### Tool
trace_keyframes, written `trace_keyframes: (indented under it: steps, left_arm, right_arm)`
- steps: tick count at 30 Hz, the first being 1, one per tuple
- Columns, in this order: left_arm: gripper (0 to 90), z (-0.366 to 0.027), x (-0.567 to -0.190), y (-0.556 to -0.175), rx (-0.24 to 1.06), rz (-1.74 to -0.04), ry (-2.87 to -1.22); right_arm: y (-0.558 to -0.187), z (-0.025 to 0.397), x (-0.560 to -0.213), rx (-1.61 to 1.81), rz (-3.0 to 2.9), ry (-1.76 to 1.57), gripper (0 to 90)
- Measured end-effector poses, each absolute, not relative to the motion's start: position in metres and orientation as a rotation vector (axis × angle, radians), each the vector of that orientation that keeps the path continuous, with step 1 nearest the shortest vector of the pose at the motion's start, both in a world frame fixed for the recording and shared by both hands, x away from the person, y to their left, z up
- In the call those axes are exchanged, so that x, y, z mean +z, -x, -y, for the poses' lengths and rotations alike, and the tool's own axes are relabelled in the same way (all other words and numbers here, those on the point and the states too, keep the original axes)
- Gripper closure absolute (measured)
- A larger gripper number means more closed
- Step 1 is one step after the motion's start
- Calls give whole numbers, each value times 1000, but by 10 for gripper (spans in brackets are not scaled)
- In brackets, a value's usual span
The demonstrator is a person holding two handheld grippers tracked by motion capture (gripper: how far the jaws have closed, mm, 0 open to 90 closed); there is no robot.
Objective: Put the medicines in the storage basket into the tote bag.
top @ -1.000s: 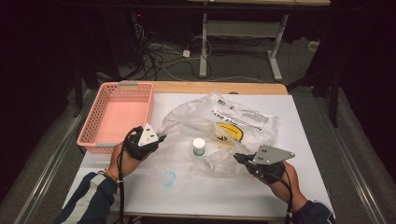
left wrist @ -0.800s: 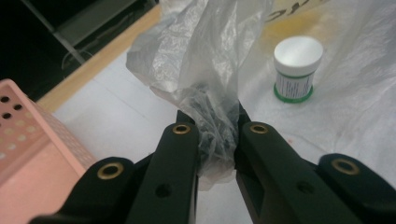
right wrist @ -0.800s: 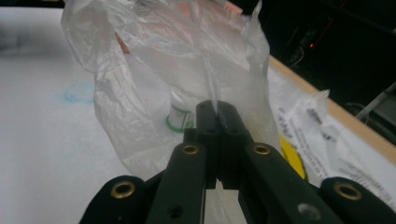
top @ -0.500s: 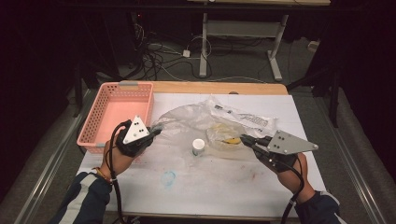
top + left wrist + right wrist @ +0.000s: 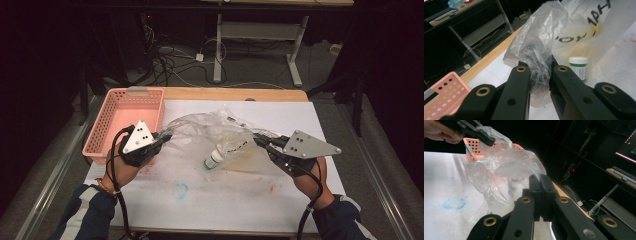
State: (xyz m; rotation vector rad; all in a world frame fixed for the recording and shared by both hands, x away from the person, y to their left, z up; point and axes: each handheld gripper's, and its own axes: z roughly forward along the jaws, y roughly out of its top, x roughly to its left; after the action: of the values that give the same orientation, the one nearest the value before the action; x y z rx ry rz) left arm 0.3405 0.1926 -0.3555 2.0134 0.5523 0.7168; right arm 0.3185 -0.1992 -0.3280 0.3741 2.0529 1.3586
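Both grippers were clamped on the bag (image 5: 215,135), lifted over mid-table: the left gripper (image 5: 162,137) at its 9 o'clock edge, the right gripper (image 5: 261,142) at 3 o'clock. The bottle (image 5: 213,160) lay beneath. Uneven pulling could tear the film or slip 1 grip.

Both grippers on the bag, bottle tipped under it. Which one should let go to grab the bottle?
Probably the left gripper. In its own view the bottle stands just beyond its jaws, unobstructed. The right gripper pinches the plastic bag on the far side, film between it and the bottle.
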Motion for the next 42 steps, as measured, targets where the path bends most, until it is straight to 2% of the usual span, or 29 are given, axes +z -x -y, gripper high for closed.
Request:
trace_keyframes:
  steps: [10, 19, 25, 34, 42]
  left_arm:
    - [854, -168, -339, -369, 721, -517, -1974]
    - [853, -129, -316, -397, 737, -443, -1960]
    - [853, -114, -311, -420, 715, -469, -1932]
    - [855, -101, -294, -403, 692, -385, -1868]
    - [856, -101, -249, -378, 721, -310, -1788]
  right_arm:
    - [-354, 211, -317, 1386, -1973, -492, 900]
    - [-366, 217, -295, 1393, -1906, -532, 900]
    - [-388, 221, -286, 1398, -1879, -600, 900]
    - [-381, 210, -278, 1489, -1909, -573, 900]
    - [-358, 197, -250, 1541, -1877, -454, 900]
